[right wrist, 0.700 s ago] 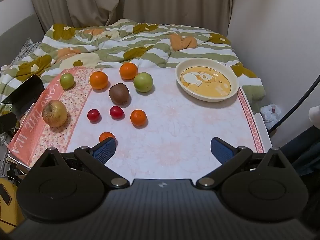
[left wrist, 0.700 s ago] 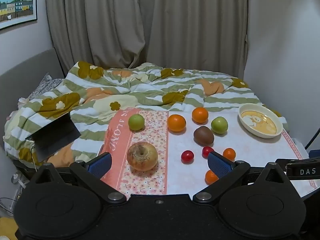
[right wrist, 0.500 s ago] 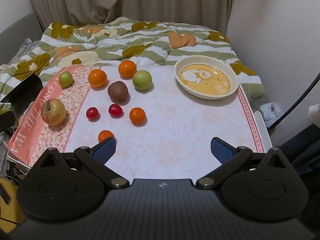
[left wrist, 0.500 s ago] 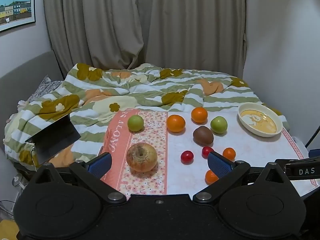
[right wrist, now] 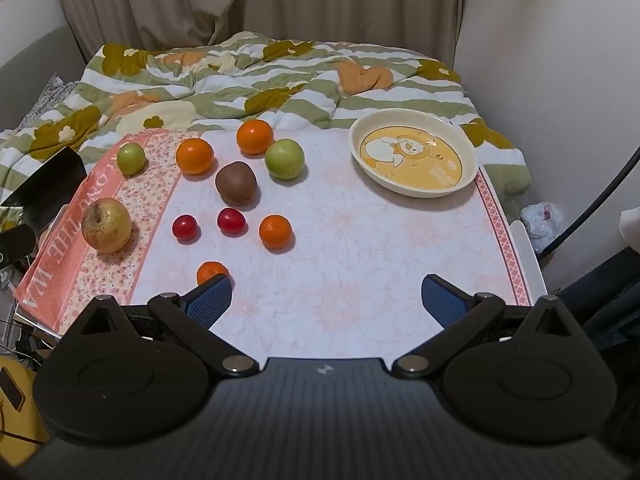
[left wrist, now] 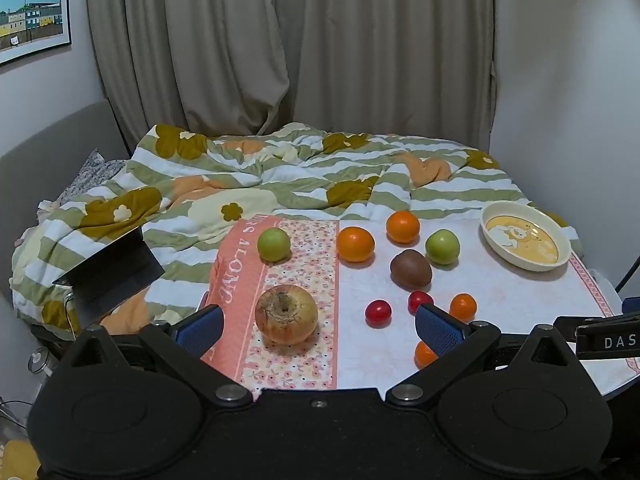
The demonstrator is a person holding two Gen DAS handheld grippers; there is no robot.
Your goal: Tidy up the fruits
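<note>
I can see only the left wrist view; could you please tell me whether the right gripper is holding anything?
Observer: No. The right gripper is open, and only bare tablecloth shows between its fingers.
Operator: Thank you. A finger of the left gripper covers part of a red tomato for me; does it touch the small orange beside it?
Observer: No. The red tomato lies apart from the small orange, with cloth showing between them.
Operator: Is there anything past the right edge of the cloth?
Observer: Yes. A white plastic bag lies lower down, just beyond that edge.
</note>
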